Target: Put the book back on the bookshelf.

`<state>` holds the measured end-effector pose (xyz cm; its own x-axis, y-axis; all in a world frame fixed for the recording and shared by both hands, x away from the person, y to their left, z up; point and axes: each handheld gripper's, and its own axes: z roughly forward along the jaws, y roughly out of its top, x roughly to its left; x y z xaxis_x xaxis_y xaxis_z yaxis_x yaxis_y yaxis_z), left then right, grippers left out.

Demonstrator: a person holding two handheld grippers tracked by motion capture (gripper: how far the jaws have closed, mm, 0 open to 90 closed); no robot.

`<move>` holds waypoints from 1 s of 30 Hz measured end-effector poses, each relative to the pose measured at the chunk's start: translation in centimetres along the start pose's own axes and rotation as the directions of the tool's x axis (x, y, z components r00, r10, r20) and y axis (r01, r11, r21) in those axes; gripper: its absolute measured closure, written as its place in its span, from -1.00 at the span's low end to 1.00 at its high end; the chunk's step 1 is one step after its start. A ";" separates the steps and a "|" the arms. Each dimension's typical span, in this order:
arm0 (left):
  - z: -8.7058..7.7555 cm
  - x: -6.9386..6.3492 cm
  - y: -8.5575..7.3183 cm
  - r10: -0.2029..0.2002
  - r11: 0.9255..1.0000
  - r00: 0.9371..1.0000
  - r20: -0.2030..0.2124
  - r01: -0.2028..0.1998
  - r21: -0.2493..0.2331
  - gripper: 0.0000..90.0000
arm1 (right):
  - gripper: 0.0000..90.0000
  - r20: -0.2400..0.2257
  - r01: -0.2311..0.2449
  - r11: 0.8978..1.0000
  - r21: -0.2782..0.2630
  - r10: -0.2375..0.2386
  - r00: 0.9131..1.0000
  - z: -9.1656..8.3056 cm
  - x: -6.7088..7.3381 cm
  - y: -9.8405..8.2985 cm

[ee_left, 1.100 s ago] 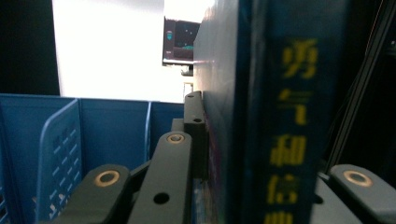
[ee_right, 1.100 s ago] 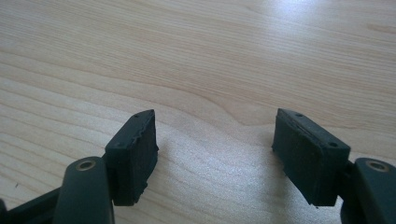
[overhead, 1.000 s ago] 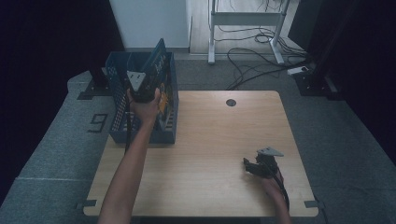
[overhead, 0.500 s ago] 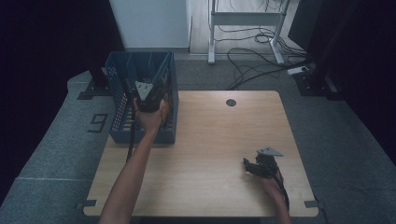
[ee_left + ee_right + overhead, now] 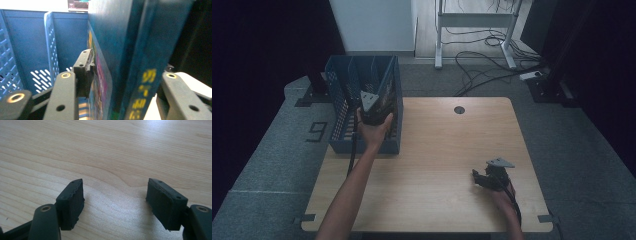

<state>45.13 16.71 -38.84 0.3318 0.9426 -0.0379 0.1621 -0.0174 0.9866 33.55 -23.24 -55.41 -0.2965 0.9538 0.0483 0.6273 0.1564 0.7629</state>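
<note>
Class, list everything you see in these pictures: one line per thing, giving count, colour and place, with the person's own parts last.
File rack: one, blue with perforated walls and dividers, on the table's far left corner.
Book: one, dark blue-green with yellow lettering on the spine, upright in the rack's right compartment.
Table: one, light wood, with a round dark hole near the far edge.
Metal stand: one, pale grey, on the floor behind the table.
Cables: several, dark, on the floor by the stand.
Floor mats: grey, around the table.
Left gripper: one, black, at the rack; jaws just been opening, book between them.
Right gripper: one, black, open, low over the table's near right.
</note>
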 end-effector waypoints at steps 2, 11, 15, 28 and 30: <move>-0.1 0.1 0.1 -0.005 1.000 1.000 0.008 0.005 0.000 0.11 | -0.35 0.000 -0.001 1.000 0.000 0.001 1.000 0.0 0.0 0.0; -0.3 0.1 0.0 0.006 1.000 1.000 0.029 -0.007 0.014 0.04 | -0.35 0.002 0.003 1.000 0.000 -0.003 1.000 0.0 0.0 0.0; -0.3 0.0 -0.2 0.013 1.000 0.999 0.035 -0.014 0.017 0.00 | -0.35 0.000 0.000 1.000 0.000 0.000 1.000 0.0 0.0 0.0; -0.9 0.3 -0.2 0.029 0.999 0.999 0.037 -0.030 0.027 -0.13 | -0.35 0.001 0.000 1.000 -0.002 0.000 1.000 0.0 0.0 0.0; -1.0 0.5 -0.1 0.029 0.999 0.999 0.037 -0.030 0.025 -0.13 | -0.35 0.002 0.004 1.000 -0.002 -0.004 1.000 0.0 0.0 0.0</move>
<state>44.36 17.48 -38.83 0.3707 0.9286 -0.0155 0.1758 -0.0537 0.9830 33.59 -23.25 -55.43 -0.2971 0.9538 0.0442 0.6248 0.1592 0.7644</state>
